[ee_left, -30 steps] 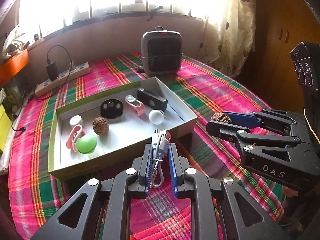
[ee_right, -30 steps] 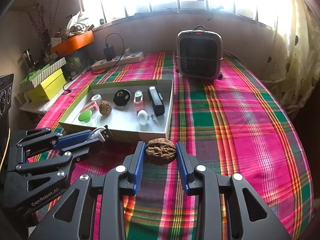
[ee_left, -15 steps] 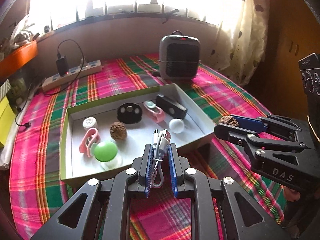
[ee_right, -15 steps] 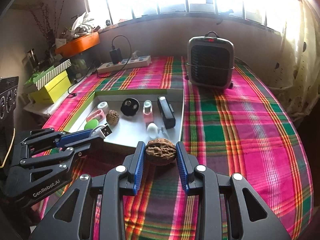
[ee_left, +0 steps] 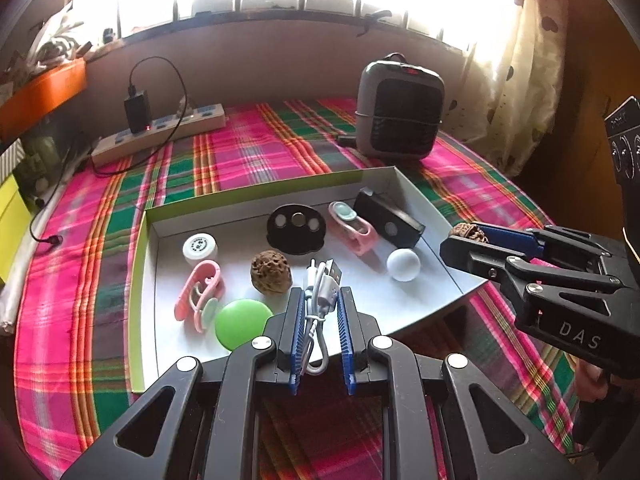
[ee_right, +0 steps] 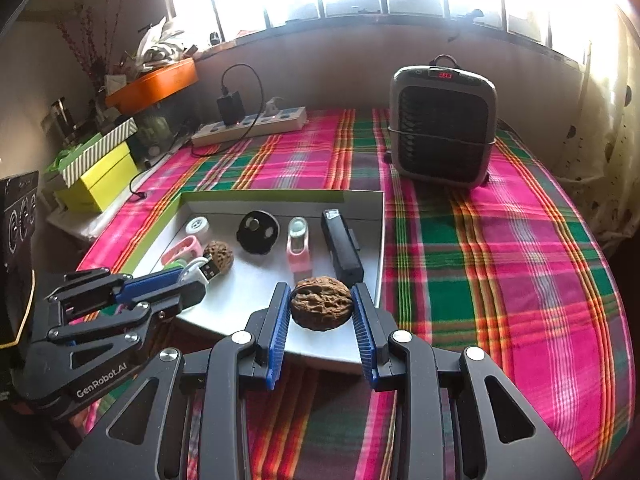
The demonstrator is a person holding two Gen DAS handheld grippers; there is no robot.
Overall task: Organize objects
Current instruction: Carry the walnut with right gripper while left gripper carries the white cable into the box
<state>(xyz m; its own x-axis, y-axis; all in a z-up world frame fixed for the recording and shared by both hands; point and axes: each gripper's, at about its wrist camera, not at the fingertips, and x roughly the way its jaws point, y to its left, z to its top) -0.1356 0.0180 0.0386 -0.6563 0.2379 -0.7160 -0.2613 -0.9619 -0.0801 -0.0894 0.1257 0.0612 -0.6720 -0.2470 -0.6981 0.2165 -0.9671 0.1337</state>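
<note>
Blue-padded left tool point(ee_left: 320, 332) grips a white USB cable point(ee_left: 318, 300); right tool point(ee_right: 322, 320) clamps a walnut point(ee_right: 321, 308). Both hang over the near edge of the open box point(ee_left: 280, 188), which holds a second walnut point(ee_left: 271, 272), on the plaid-covered worktop point(ee_right: 480, 240).

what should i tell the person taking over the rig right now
Left hand-held gripper: shut on the white usb cable, held over the tray's near edge.
Right hand-held gripper: shut on a walnut, also above the near edge.
In the tray: second walnut, green ball, white ball, two pink clips, black round piece, black box, small white cap.
Left to do: set cable and walnut down in the tray.
</note>
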